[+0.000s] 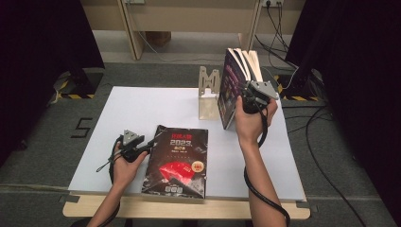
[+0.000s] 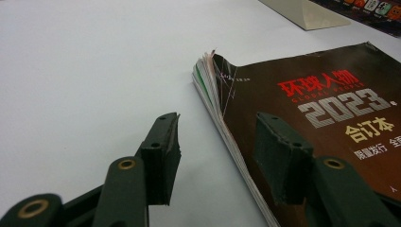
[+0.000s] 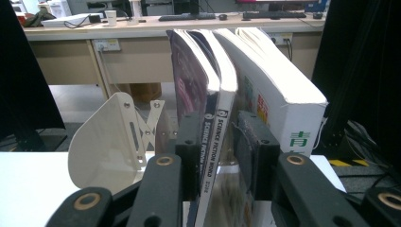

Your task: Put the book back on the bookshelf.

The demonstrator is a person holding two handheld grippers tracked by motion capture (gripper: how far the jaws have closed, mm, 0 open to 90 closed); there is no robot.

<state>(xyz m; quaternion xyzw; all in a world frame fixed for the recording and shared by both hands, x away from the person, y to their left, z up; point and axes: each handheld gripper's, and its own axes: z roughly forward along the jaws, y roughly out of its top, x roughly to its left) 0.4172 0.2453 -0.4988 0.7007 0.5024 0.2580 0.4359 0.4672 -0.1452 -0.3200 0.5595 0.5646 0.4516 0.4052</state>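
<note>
High view: your left gripper (image 1: 150, 143) rests low on the white table (image 1: 132, 106), at the left edge of the black "2023" magazine (image 1: 177, 161) that lies flat near the front edge. Your right gripper (image 1: 246, 92) is raised at the back right, against a row of upright books (image 1: 236, 80) that stand just right of the metal bookend (image 1: 208, 97).

Left gripper view: the jaws stand moderately wide and hold nothing. One pad (image 2: 163, 151) is over bare table, the other over the magazine cover (image 2: 331, 104), so the curled spine edge runs up between them. No pad presses on it.

Right gripper view: your jaws straddle the thin "Science Fiction World" magazine (image 3: 215, 137), which stands upright between a dark-covered volume on its left and a thick white book (image 3: 279, 90) on its right. The jaws are part open; a narrow gap shows beside the right pad, so the grip looks loosened. The bookend's curved plate (image 3: 106, 142) stands left of the row.
</note>
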